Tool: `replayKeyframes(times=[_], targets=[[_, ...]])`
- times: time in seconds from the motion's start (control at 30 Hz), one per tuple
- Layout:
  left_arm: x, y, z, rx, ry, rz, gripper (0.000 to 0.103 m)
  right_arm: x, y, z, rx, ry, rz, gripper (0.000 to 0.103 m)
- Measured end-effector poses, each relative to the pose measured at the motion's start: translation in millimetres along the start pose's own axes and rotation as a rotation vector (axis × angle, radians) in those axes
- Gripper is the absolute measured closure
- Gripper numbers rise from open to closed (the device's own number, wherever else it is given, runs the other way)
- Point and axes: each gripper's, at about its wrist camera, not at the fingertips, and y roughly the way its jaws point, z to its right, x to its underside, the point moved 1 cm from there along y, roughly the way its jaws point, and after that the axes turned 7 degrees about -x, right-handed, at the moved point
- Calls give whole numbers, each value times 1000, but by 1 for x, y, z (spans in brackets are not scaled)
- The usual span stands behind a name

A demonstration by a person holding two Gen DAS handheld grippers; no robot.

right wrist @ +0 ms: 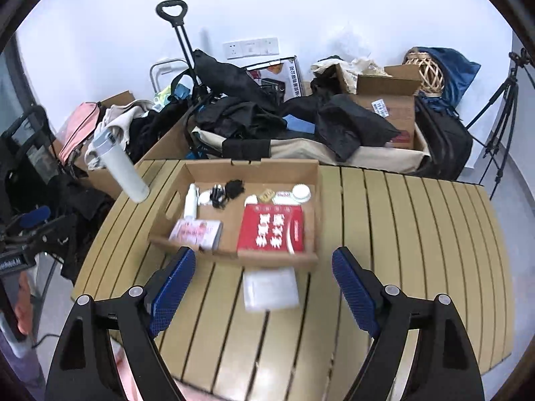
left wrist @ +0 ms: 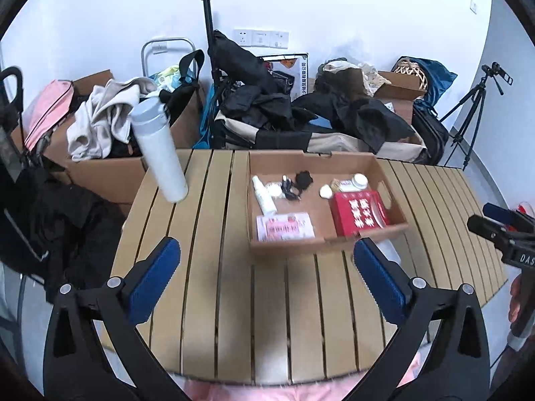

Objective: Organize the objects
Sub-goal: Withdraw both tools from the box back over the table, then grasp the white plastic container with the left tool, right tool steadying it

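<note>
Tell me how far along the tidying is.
Mostly done: the red box, pink packet and small items sit in the tray. Nothing is in hand; left gripper and right gripper are open. Left out: clear pouch and flask.

The clear packet (right wrist: pixel 271 289) is motion-blurred in the right wrist view and mostly hidden behind the cardboard tray (left wrist: pixel 287 244) and right finger (left wrist: pixel 379 279) in the left, its contents unreadable.
</note>
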Motion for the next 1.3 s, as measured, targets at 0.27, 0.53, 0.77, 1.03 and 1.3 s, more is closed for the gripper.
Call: replayKeyframes(times=[0.27, 0.53, 0.77, 1.03, 1.3], targets=[[122, -79, -10, 47, -13, 50, 0, 124, -76, -25, -102, -117, 29, 16], [179, -127, -7, 37, 101, 141, 0, 247, -115, -20, -266, 17, 68, 16], [184, -105, 8, 76, 86, 77, 0, 249, -117, -2, -143, 76, 121, 16], [156, -11, 46, 89, 172, 9, 0, 232, -57, 11, -117, 62, 19, 17], [94, 103, 122, 173, 133, -89, 14, 148, 50, 64, -170, 127, -55, 46]])
